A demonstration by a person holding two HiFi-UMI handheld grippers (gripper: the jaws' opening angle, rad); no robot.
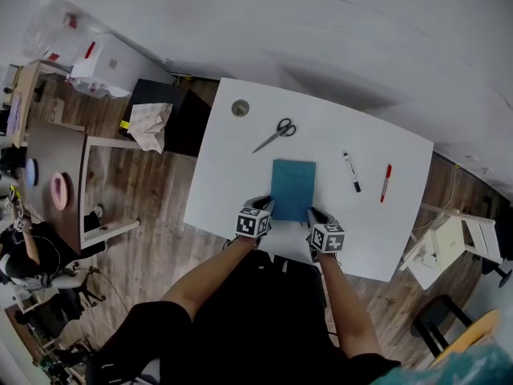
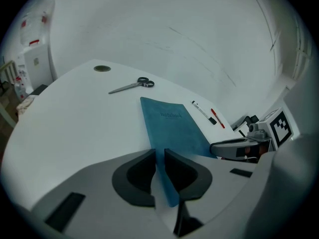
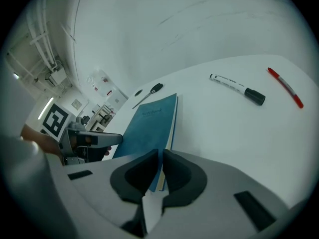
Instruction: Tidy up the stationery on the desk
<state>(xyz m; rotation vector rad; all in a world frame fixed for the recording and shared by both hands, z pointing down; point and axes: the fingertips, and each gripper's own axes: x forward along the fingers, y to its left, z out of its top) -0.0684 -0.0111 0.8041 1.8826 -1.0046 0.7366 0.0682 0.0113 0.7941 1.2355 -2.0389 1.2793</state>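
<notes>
Clamped on the blue notebook (image 1: pixel 293 188), flat on the worktop (image 1: pixel 232 183) near its front edge: left gripper (image 2: pixel 160 156) fingers at the near left corner, right gripper (image 3: pixel 160 156) fingers at the near right. Looks light, thin, bendy; likely sags if lifted one-sided, so best raised by both corners together.

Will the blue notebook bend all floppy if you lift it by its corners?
Probably only a little: the notebook looks thin, so its far end may sag. The left tongs and right tongs pinch its near corners, which should keep it steady.
</notes>
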